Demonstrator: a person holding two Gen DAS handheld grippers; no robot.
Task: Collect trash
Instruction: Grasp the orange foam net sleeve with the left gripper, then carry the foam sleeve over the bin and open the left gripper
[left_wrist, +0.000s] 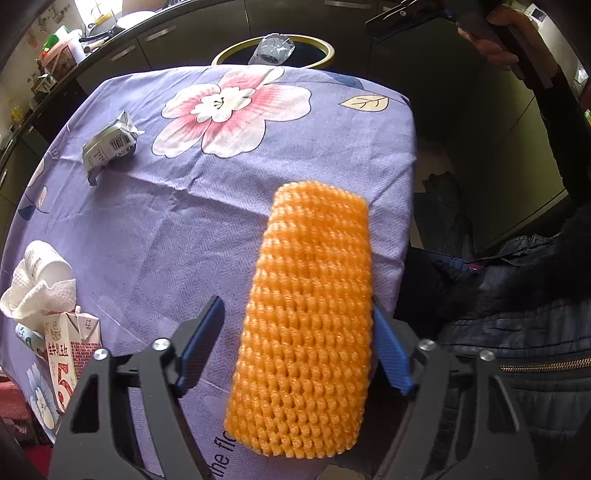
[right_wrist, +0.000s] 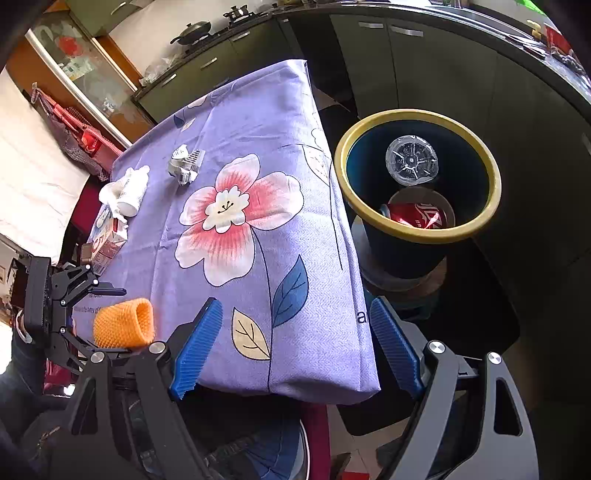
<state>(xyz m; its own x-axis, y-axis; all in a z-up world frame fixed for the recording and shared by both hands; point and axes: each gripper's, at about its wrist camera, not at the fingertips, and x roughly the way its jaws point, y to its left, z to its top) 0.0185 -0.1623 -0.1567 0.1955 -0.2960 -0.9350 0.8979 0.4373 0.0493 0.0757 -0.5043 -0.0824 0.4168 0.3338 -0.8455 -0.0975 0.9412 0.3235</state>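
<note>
Orange foam net lying between the wide-spread fingers of the left gripper, near table edge, not yet pinched. Best to close gently around its middle, lift clear of the tablecloth, carry to the bin. Right gripper wide, holding nothing, hovering off the table corner

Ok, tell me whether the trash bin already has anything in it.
Not empty. The right wrist view looks down into the yellow-rimmed bin: a red soda can lies at the bottom and a clear plastic bottle stands inside.
</note>
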